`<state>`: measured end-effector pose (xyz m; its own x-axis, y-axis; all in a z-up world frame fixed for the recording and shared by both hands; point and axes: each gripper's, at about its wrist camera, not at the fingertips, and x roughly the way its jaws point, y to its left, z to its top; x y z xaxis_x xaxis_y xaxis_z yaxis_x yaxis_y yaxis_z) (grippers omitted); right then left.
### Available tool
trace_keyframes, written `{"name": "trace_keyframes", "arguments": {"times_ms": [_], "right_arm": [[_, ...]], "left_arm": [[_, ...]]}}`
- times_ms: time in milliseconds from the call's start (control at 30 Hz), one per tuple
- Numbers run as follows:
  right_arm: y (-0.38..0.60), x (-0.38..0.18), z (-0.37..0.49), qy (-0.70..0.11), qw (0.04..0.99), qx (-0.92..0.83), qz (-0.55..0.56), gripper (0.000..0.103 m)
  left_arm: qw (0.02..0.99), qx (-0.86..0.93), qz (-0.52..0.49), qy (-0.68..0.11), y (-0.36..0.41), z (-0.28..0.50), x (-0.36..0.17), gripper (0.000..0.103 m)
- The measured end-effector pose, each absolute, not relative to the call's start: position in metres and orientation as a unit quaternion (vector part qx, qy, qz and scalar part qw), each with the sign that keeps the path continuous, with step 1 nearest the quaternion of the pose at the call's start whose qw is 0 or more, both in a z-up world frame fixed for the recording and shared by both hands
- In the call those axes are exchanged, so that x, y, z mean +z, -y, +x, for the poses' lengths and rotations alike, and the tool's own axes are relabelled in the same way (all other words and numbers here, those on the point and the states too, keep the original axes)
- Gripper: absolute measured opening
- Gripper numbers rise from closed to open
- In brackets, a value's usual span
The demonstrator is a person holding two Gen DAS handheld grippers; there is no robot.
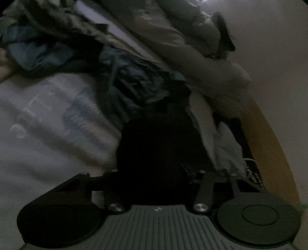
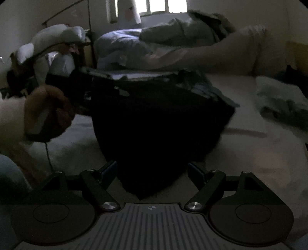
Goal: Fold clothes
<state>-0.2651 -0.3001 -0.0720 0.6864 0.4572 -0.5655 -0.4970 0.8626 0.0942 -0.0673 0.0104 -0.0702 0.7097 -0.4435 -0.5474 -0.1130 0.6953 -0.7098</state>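
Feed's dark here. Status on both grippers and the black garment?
Right gripper open, black garment between its fingers. Left gripper at garment's far edge, grip unclear. Blue clothes heaped behind.

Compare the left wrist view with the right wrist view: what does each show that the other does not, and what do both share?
Only the left wrist view shows a wooden bed edge at the right and a pale printed sheet.

Only the right wrist view shows a window, a person's hand holding the left gripper, and the right gripper with jaws apart, nothing pressed between them.

Both show the dark garment on the bed, with bluish clothes beyond it, in dim light.
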Motion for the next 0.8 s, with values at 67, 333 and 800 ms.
{"name": "trace_keyframes", "arguments": {"times_ms": [67, 333, 800], "right_arm": [[0.288, -0.074, -0.268, -0.275, 0.925, 0.258, -0.041, 0.093], [0.23, -0.108, -0.271, -0.188, 0.95, 0.2, -0.149, 0.095], [0.215, -0.124, -0.271, -0.199, 0.943, 0.186, -0.19, 0.095]], "left_arm": [[0.846, -0.122, -0.359, -0.374, 0.001, -0.067, -0.055, 0.043], [0.847, -0.158, -0.333, -0.382, 0.04, -0.061, -0.041, 0.078], [0.814, -0.122, -0.407, -0.397, -0.024, -0.069, -0.1, 0.07]]}}
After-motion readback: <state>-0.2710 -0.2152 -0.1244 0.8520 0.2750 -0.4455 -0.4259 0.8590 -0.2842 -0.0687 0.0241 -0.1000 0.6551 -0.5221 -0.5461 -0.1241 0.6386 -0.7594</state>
